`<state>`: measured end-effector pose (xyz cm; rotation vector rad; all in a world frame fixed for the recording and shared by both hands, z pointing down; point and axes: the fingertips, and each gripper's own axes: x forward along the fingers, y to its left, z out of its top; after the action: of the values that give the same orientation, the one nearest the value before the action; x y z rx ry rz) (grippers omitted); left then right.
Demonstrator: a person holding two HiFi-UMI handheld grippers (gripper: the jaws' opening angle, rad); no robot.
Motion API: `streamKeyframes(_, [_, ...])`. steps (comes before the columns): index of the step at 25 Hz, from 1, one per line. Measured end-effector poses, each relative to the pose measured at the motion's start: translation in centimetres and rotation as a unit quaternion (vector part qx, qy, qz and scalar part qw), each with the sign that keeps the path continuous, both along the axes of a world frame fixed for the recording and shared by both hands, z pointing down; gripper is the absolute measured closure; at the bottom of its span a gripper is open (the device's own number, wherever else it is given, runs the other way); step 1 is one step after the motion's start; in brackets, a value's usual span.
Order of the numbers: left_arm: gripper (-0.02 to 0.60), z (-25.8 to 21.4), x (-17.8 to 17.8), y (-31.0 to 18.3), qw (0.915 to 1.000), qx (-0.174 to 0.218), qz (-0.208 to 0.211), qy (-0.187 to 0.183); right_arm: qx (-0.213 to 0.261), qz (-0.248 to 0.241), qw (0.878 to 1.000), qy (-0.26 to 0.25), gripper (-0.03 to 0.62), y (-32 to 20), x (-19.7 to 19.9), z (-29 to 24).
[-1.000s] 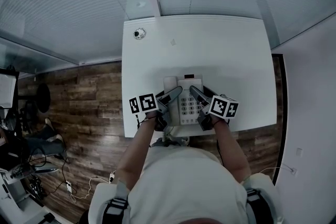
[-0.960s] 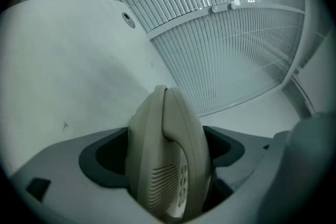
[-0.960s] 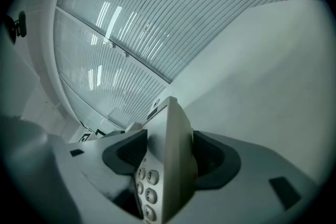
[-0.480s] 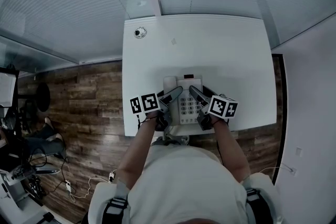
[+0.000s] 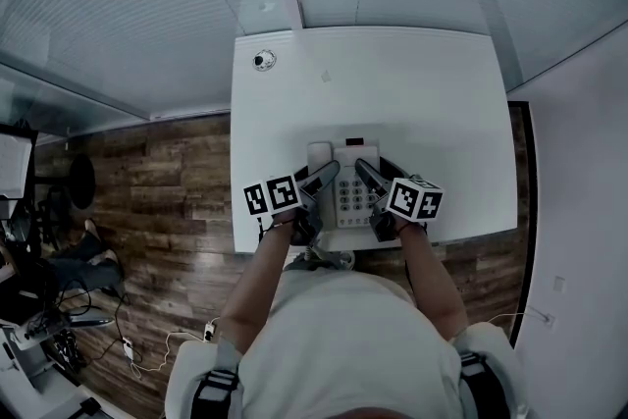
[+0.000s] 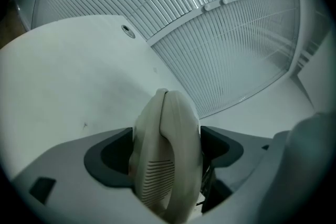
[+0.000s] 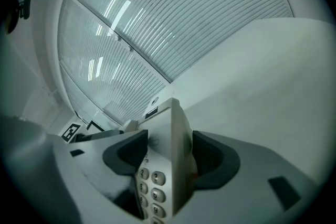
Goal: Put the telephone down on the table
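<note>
A white desk telephone (image 5: 348,183) with a keypad is held over the near edge of the white table (image 5: 392,93). My left gripper (image 5: 324,175) is shut on its handset side; the cream handset (image 6: 167,155) fills the space between the jaws in the left gripper view. My right gripper (image 5: 364,171) is shut on the phone's right edge, where the keypad body (image 7: 168,165) stands on edge between the jaws. Whether the phone touches the table cannot be told.
A small round dark-and-white object (image 5: 260,61) sits at the table's far left corner. A faint small mark (image 5: 325,77) lies on the tabletop behind the phone. Ribbed wall panels rise beyond the table; wood floor (image 5: 167,201) lies to the left.
Both grippers and the telephone have shifted slightly to the right and a little nearer the table's front edge. Both grips are unchanged.
</note>
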<state>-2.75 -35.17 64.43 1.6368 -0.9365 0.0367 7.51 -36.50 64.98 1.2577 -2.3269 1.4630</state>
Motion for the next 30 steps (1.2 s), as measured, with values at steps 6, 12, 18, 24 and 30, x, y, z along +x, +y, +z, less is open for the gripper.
streamKeyframes(6, [0.161,-0.6,0.0,1.0,0.9999,0.012,-0.001,-0.004,0.003,0.007,1.0,0.008,0.318,0.7,0.3,-0.2])
streamKeyframes(12, [0.163,-1.4,-0.1,2.1,0.9997,0.024,-0.002,-0.007,0.003,0.02,1.0,0.008,0.33,1.8,0.8,-0.6])
streamKeyframes(18, [0.175,-1.9,-0.8,3.0,0.9989,0.042,-0.01,-0.016,0.011,0.036,0.999,0.003,0.339,2.8,1.3,-1.1])
streamKeyframes(24, [0.278,-2.7,-2.1,4.7,0.9967,0.058,-0.025,-0.05,0.028,0.048,0.998,0.018,0.353,4.3,1.7,-2.1])
streamKeyframes(30, [0.355,-3.8,-2.8,6.6,0.9939,0.073,-0.045,-0.07,0.045,0.051,0.997,0.02,0.397,6.0,2.0,-3.7])
